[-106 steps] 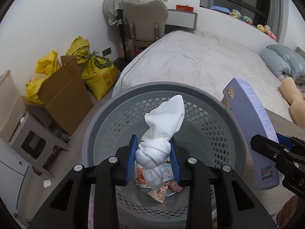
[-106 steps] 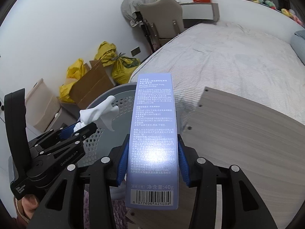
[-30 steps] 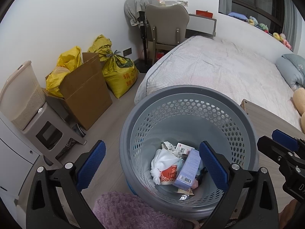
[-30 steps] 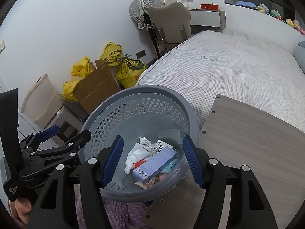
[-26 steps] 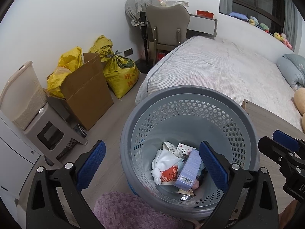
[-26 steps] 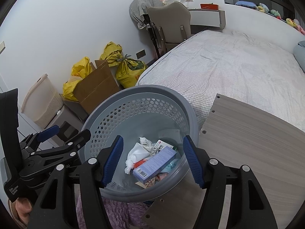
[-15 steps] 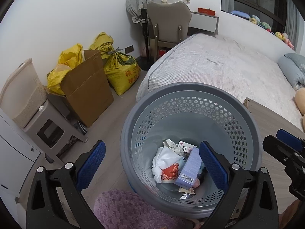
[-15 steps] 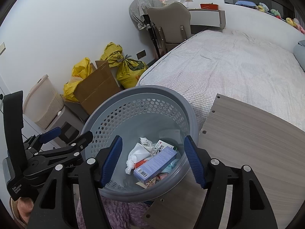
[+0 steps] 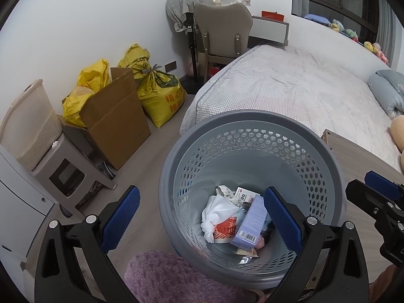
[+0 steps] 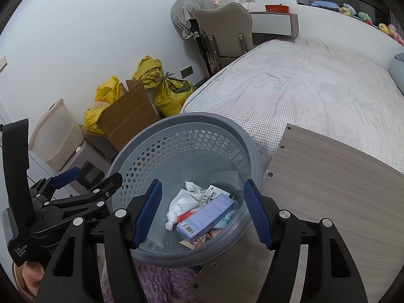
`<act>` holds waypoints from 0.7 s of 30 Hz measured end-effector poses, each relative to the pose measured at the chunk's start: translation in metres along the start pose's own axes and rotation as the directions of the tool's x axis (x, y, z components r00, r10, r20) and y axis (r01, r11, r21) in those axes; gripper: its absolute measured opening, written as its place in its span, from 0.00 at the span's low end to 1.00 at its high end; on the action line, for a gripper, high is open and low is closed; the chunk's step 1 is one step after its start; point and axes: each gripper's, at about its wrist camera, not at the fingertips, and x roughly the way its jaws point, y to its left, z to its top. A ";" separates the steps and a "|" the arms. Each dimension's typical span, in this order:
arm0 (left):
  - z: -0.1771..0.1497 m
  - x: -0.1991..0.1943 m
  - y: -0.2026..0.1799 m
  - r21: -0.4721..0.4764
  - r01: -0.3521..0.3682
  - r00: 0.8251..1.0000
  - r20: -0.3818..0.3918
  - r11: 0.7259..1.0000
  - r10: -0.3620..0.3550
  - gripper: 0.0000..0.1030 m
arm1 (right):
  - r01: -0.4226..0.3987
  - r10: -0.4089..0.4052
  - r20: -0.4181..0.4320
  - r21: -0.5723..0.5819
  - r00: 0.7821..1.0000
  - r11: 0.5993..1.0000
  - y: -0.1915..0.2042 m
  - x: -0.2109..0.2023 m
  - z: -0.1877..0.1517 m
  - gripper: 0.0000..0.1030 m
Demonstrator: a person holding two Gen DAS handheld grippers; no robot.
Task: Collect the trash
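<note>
Hovering above the round grey perforated plastic basket (image 9: 252, 126), the left tool (image 9: 202, 219) gapes wide and empty; low in frame centre lie a knotted white tissue wad (image 9: 217, 212) and a lilac cardboard box (image 9: 250, 224). In the right wrist view, the right tool (image 10: 200, 212) is spread equally wide, the box (image 10: 204, 214) directly below, its long axis slanting lower left to upper right. The wooden surface (image 10: 328, 176) at right looks bare.

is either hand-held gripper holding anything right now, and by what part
Nothing is held. The left hand-held gripper and right hand-held gripper are both open over the basket; the white cloth and purple box lie inside.
</note>
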 end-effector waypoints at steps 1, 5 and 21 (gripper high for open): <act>0.000 0.000 0.000 -0.001 0.000 1.000 0.001 1.000 0.000 0.94 | 0.000 0.000 0.000 -0.001 1.000 1.000 0.000 0.000 0.000 0.63; 0.000 0.000 0.000 -0.002 0.001 1.000 -0.001 1.000 -0.001 0.94 | 0.005 -0.005 0.001 -0.005 1.000 1.000 0.001 0.000 0.000 0.63; 0.001 -0.002 -0.003 0.000 0.008 1.000 -0.001 1.000 -0.008 0.94 | 0.012 -0.012 -0.006 -0.010 1.000 1.000 0.000 0.006 -0.004 0.63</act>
